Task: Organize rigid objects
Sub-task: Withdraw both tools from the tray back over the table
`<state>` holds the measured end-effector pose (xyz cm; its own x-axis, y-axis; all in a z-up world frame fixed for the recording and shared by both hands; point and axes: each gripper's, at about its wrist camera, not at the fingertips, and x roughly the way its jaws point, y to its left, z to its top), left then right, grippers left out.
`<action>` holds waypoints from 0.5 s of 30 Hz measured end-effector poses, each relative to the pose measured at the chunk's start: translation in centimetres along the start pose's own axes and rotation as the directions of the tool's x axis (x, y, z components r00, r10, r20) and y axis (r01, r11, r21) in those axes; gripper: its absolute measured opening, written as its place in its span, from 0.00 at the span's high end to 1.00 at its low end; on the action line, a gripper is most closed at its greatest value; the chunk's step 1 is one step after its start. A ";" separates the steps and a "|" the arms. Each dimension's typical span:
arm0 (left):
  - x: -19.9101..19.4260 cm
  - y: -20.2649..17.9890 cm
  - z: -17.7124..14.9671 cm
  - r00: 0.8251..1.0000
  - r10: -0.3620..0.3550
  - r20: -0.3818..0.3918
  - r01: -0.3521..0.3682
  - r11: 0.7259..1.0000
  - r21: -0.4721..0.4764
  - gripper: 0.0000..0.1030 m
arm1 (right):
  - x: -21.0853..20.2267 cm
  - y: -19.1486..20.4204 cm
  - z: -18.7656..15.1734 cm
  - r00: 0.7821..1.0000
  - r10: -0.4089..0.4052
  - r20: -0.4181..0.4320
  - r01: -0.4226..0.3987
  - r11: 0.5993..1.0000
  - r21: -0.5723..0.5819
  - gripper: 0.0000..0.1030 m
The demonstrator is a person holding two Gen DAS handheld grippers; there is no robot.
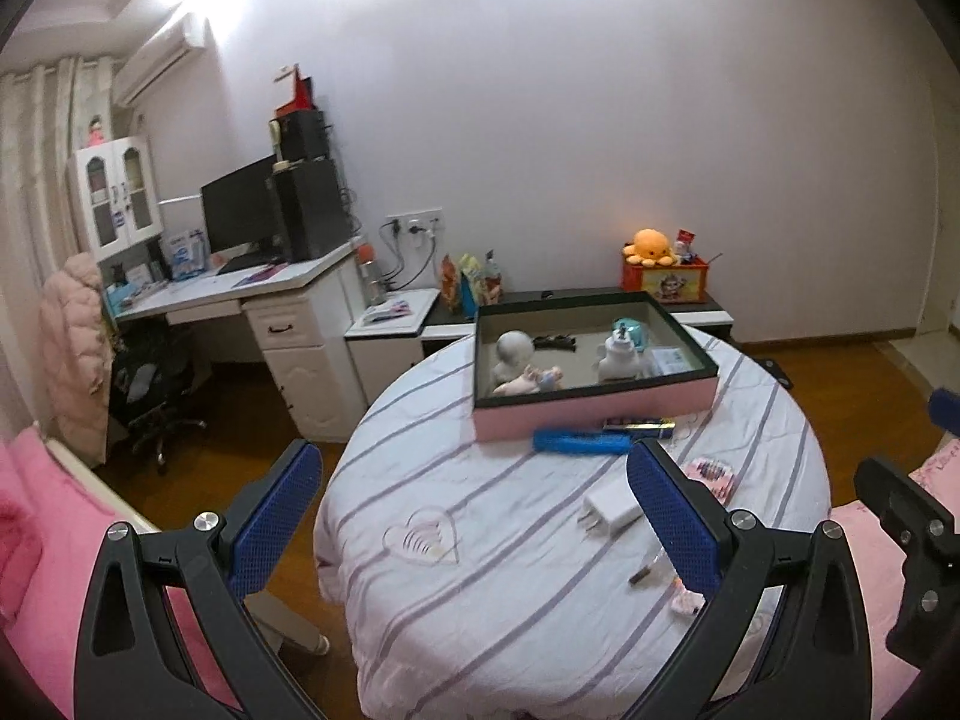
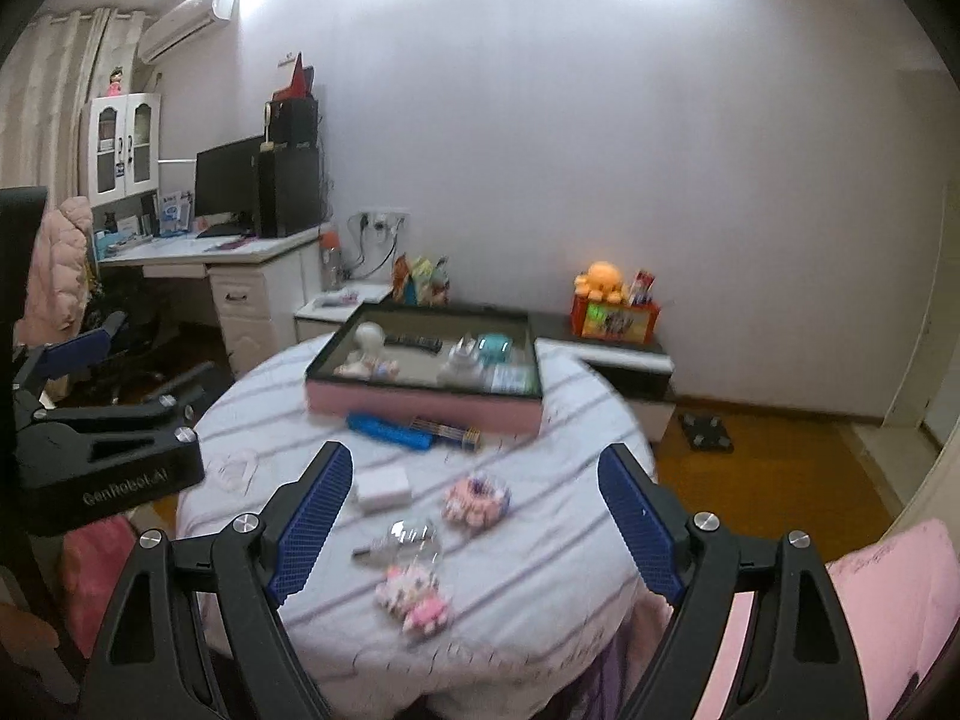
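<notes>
Left wrist: left gripper [image 1: 474, 525] fingers wide apart, empty, above the round table [image 1: 420, 630]; charger [image 1: 609, 510] beside the right finger, pink box [image 1: 594, 405] holding figurines at the far edge. Right wrist: right gripper [image 2: 474, 525] fingers apart, empty, over charger [image 2: 384, 489] and pink toys [image 2: 477, 501].

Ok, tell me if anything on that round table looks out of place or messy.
Nothing is spilled or broken, but several items lie loose outside the pink box: a blue case and pencil pack against its front wall, then a white charger, clear keyring and two pink toys scattered nearer.
</notes>
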<state>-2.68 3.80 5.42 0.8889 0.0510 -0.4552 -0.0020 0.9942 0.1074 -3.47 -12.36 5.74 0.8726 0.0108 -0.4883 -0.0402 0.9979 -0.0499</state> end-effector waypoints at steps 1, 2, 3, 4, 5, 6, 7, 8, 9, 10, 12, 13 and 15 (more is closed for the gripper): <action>-0.3 0.2 -0.6 1.000 0.004 -0.007 -0.004 1.000 -0.010 0.00 | -0.1 -0.2 -0.4 1.000 0.017 -0.001 -0.017 1.000 0.010 0.17; -0.5 0.2 -1.0 1.000 0.006 -0.011 -0.006 1.000 -0.014 0.00 | -0.2 -0.5 -0.6 1.000 0.016 -0.004 -0.016 1.000 0.023 0.17; -0.7 0.2 -1.3 1.000 0.006 -0.014 -0.006 1.000 -0.015 0.00 | -0.2 -0.6 -0.7 1.000 0.011 -0.008 -0.010 0.999 0.031 0.17; -0.8 0.3 -1.5 1.000 0.000 -0.016 -0.001 1.000 -0.013 0.00 | -0.1 -0.8 -0.8 1.000 0.005 -0.012 -0.004 0.999 0.040 0.17; -1.0 0.2 -1.6 1.000 -0.007 -0.018 0.007 1.000 -0.008 0.00 | -0.1 -0.9 -0.7 1.000 0.003 -0.013 -0.003 0.999 0.043 0.17; -1.0 0.2 -1.7 1.000 -0.008 -0.018 0.008 1.000 -0.004 0.00 | 0.0 -1.0 -0.7 1.000 0.000 -0.015 0.001 0.999 0.044 0.17; -1.0 0.1 -1.7 1.000 -0.004 -0.020 0.004 1.000 -0.001 0.00 | -0.1 -0.9 -0.8 1.000 -0.006 -0.017 0.007 0.999 0.045 0.17; -0.9 0.0 -1.7 1.000 -0.001 -0.021 0.001 1.000 -0.001 0.00 | -0.1 -0.8 -0.7 1.000 -0.013 -0.018 0.014 0.999 0.045 0.17; -0.9 -0.1 -1.8 1.000 -0.001 -0.024 0.001 1.000 0.000 0.00 | -0.1 -0.8 -0.8 1.000 -0.017 -0.019 0.018 0.999 0.043 0.17; -0.8 -0.1 -1.8 0.999 -0.008 -0.032 0.008 1.000 0.001 0.00 | -0.1 -0.7 -0.8 1.000 -0.017 -0.021 0.018 0.999 0.043 0.17; -0.5 -0.1 -1.8 0.999 -0.014 -0.043 0.014 1.000 -0.001 0.00 | -0.3 -0.6 -1.0 1.000 -0.013 -0.022 0.014 0.999 0.044 0.17; -0.4 -0.2 -1.9 0.999 -0.013 -0.046 0.013 1.000 0.001 0.00 | -0.4 -0.6 -1.1 1.000 -0.009 -0.021 0.010 0.999 0.044 0.17; -0.3 -0.2 -2.0 0.999 -0.010 -0.054 0.010 1.000 0.003 0.00 | -0.6 -0.4 -1.2 1.000 -0.012 -0.021 0.013 0.999 0.039 0.17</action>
<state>-3.83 3.74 3.77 0.8631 0.0461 -0.5030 0.0084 0.9944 0.1054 -4.55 -12.87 5.01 0.8626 -0.0023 -0.5059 -0.0103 0.9997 -0.0221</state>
